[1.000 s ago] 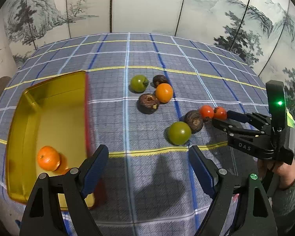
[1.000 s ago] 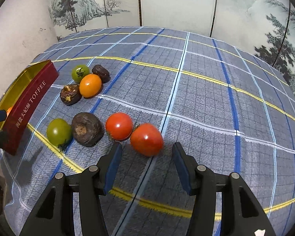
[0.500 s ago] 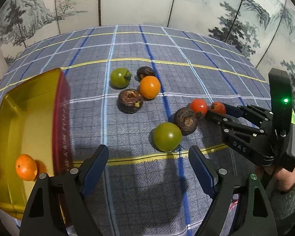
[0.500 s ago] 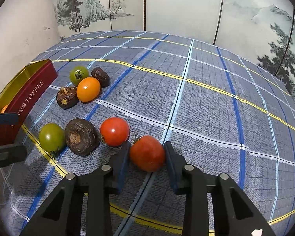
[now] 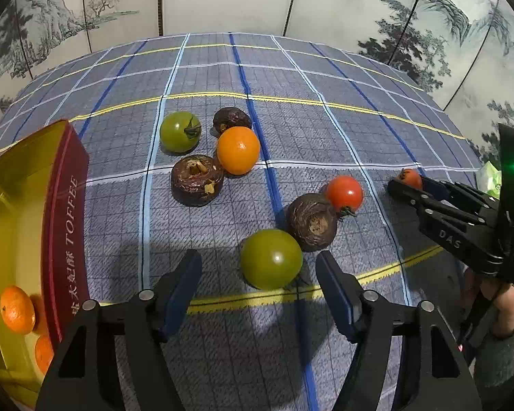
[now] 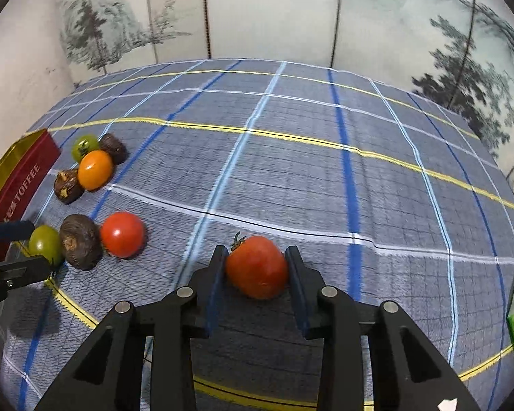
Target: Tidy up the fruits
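Right wrist: brown fruit (image 6: 80, 241) touches green tomato (image 6: 44, 244).

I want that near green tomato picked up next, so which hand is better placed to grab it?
Left. The left gripper already has its fingers open on either side of the round green tomato, not yet pressing it. The right gripper is busy, shut on a red tomato.

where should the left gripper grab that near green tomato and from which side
Grip the near green tomato across its widest middle, coming down from the near side where the left gripper hangs with jaws that have just been closing, not yet touching. It is round and smooth, so off-centre pads would likely slip. Keep one pad out of the far-right side, where the dark brown fruit sits against it.
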A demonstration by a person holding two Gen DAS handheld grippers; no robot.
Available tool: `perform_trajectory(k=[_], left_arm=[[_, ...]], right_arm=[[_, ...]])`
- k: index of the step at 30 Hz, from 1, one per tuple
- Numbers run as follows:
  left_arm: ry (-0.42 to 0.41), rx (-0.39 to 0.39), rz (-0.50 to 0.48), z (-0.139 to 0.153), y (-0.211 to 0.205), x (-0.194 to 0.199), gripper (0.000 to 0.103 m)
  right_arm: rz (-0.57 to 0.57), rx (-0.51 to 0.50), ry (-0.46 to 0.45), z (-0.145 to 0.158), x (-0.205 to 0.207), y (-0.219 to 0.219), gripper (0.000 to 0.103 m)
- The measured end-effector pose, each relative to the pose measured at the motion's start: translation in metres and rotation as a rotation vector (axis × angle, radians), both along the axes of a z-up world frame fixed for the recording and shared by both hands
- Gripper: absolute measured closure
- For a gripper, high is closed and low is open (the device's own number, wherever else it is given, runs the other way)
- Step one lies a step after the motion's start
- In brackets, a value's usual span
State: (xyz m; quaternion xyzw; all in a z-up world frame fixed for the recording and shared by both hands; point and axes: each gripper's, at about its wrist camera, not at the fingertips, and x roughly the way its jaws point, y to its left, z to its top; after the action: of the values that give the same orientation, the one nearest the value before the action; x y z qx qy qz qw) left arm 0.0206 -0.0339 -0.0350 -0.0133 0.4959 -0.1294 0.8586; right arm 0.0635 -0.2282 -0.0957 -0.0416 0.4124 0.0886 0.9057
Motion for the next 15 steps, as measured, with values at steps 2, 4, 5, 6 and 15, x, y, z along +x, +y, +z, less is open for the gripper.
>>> perform_trajectory(k=[2,4,5,6,15], left_arm=[[0.006,-0.001,-0.003,-0.0021,-0.0015,0.0012,0.04],[0.011,-0.002,-0.006,-0.0039,-0.0028,0.0026,0.043],[0.011,-0.003,-0.008,-0.0043,-0.0037,0.0033,0.045],[0.011,-0.002,-0.011,-0.0052,-0.0046,0.0036,0.048],[0.017,-0.011,-0.013,-0.0068,-0.0058,0.0016,0.066]], right_arm=[[-0.001,0.005,0.001,0.0002,0.0001,-0.0008,0.071],[0.0,-0.008,-0.001,0.0,-0.0001,-0.001,0.071],[0.001,-0.009,-0.001,0.0001,-0.0001,-0.0009,0.071],[0.002,-0.008,-0.001,0.0001,-0.0001,-0.001,0.071],[0.004,-0.006,0.0,0.0,0.0,0.0,0.07]])
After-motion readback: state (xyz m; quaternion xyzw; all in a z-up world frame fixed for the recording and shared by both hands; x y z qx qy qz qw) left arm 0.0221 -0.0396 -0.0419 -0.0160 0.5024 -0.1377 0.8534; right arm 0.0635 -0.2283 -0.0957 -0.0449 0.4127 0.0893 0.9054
